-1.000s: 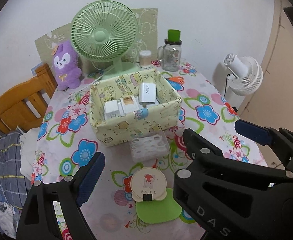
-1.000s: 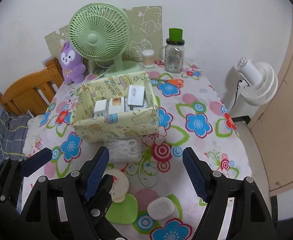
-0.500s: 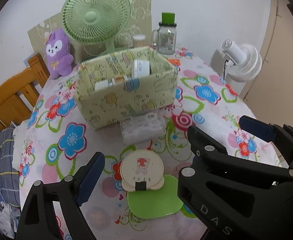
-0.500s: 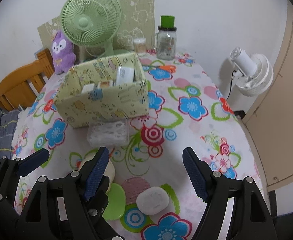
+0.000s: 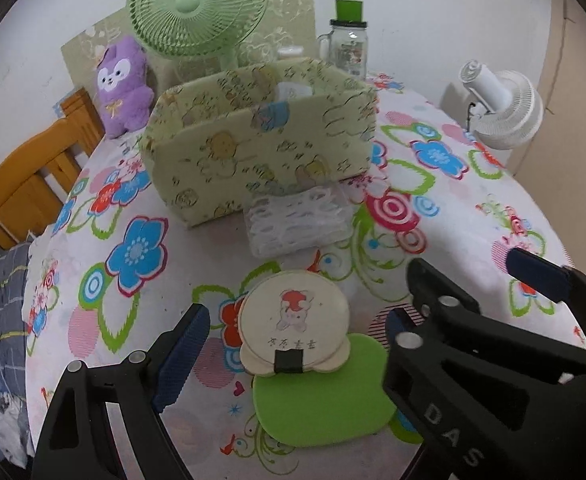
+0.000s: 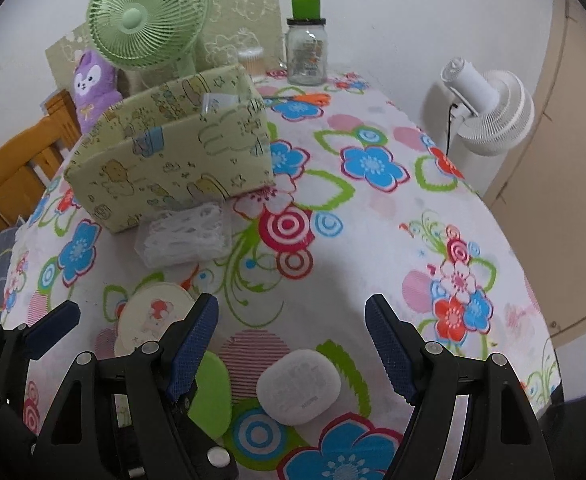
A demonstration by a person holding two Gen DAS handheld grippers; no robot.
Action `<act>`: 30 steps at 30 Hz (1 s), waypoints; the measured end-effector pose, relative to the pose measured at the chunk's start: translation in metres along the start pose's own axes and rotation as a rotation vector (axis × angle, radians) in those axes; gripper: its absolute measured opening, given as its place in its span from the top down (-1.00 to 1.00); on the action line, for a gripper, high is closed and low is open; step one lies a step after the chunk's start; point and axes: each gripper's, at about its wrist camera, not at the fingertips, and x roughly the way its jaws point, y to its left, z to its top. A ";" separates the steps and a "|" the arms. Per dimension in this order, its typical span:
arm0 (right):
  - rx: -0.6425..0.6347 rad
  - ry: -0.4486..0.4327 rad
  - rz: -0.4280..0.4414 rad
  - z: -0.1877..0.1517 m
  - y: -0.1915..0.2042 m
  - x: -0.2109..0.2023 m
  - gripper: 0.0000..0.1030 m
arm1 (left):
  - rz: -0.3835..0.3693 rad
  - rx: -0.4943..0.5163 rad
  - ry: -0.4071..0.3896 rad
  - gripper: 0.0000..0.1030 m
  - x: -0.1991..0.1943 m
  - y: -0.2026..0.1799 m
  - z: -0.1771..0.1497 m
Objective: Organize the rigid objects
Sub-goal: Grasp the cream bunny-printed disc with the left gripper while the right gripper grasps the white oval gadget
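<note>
I have both tools low over the table (image 6: 373, 240), and neither one holds anything. The left gripper (image 5: 293, 344) has its jaws wide apart and the round mirror (image 5: 293, 320) sits between them at lower centre of the left view, resting partly on a green pad (image 5: 325, 404). The right gripper (image 6: 291, 344) is also spread apart, with the white case (image 6: 299, 388) low in the frame between its fingers, lying flat on the cloth. The box (image 5: 261, 140) stands in the upper middle of both views, already holding some items, with a clear tray (image 5: 297, 220) touching its near wall. I judge the step in hand to be the pickup of the mirror. To do it well, I would centre the jaws on the mirror's widest part, come down until the pads bracket its rim, and close squarely. The mirror looks thin and smooth, so a skewed grip could slide it off the pad or drag the pad along.
</note>
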 end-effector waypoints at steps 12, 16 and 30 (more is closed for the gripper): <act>0.056 0.072 -0.057 -0.015 0.000 0.023 -0.53 | 0.006 0.030 0.064 -0.79 0.035 0.003 -0.008; 0.079 0.059 -0.073 -0.013 -0.001 0.024 -0.53 | -0.011 0.027 0.055 -0.80 0.041 0.003 -0.003; 0.115 0.081 -0.075 -0.009 -0.004 0.036 -0.55 | -0.049 0.038 0.077 -0.49 0.049 0.005 0.000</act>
